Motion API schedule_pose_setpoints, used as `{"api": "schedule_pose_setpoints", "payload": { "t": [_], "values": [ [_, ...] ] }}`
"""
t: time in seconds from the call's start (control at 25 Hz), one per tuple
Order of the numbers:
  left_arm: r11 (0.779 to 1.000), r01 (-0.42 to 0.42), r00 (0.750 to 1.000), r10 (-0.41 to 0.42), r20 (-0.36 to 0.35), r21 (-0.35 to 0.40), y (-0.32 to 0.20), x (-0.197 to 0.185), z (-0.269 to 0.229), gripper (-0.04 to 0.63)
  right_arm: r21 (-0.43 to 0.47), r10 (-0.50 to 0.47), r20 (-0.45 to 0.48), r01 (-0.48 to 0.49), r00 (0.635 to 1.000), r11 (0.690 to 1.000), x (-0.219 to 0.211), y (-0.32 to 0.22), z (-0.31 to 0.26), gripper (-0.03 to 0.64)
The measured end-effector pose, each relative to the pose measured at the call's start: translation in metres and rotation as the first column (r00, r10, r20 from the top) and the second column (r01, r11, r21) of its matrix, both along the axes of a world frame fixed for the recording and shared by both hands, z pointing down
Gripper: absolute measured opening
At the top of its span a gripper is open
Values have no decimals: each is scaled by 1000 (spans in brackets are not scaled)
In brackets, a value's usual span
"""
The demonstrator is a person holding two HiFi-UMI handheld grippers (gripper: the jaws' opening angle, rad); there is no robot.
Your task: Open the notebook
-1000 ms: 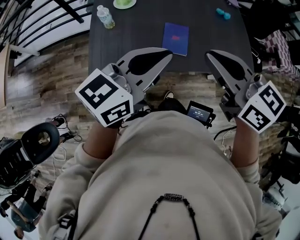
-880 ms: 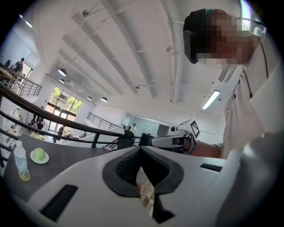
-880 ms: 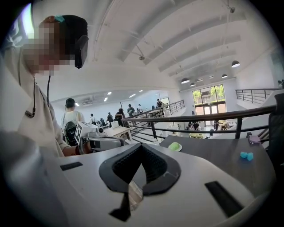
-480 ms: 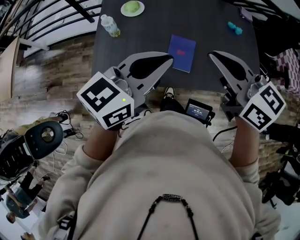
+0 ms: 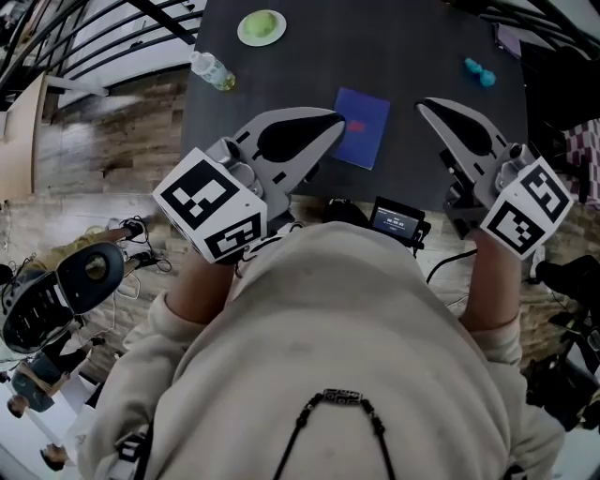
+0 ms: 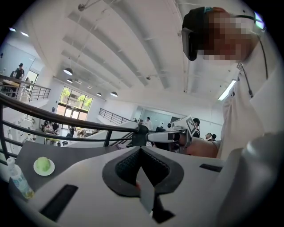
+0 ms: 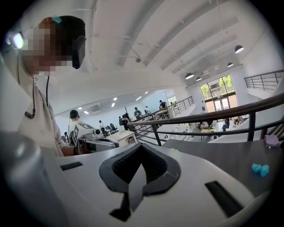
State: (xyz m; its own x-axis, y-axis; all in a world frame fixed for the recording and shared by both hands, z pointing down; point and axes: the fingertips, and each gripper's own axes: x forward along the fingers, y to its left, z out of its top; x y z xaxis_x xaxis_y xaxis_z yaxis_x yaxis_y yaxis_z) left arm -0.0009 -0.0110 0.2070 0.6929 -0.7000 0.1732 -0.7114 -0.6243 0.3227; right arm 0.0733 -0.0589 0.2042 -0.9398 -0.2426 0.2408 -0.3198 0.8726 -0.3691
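From the head view, the closed blue rectangular notebook (image 5: 364, 127) lies flat on the dark grey table (image 5: 412, 47), close to the near edge. In the picture it sits between my two tools. The tip of the left gripper (image 5: 336, 117) overlaps its left edge. I cannot tell from here whether the tip touches the cover or is held above it. The right gripper (image 5: 422, 105) is off to the notebook's right, apart from it, with its tip over the table. Further back on the table are a round green plate (image 5: 262, 27) and a clear plastic bottle (image 5: 213, 70) on the left, and a small teal object (image 5: 479, 72) on the right.

In the left gripper view, the left gripper (image 6: 141, 148) has its black ridged pads brought together at the tip, with nothing between them. Past the white jaws I see the table (image 6: 71, 153), the green plate (image 6: 44, 166) and the bottle (image 6: 17, 179) at the far left. The right gripper (image 6: 175, 135) is level with mine across the way.

In the right gripper view, the right gripper (image 7: 141, 144) is pinched fully together and empty. The table (image 7: 222, 155) stretches off to the right, with the teal object (image 7: 260, 169) on it. The left gripper (image 7: 95, 142) shows to the left.
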Motion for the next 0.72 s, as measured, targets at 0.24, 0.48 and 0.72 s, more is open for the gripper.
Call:
{"api": "schedule_pose_setpoints", "payload": {
  "t": [0.24,0.48,0.72],
  "values": [
    [1000,7,999,-6,32,-26,-29,9,-2,1,-22,-19,32,20,999,1000,4,-34,1,15],
    [998,-4,999,7,45,-70,-56,28,9,2,-58,-10,48,13,999,998,22,-65,13,15],
    [995,-26,998,31,53,-97,-70,36,27,2,-91,20,62,-14,998,996,31,-77,35,15]
  ]
}}
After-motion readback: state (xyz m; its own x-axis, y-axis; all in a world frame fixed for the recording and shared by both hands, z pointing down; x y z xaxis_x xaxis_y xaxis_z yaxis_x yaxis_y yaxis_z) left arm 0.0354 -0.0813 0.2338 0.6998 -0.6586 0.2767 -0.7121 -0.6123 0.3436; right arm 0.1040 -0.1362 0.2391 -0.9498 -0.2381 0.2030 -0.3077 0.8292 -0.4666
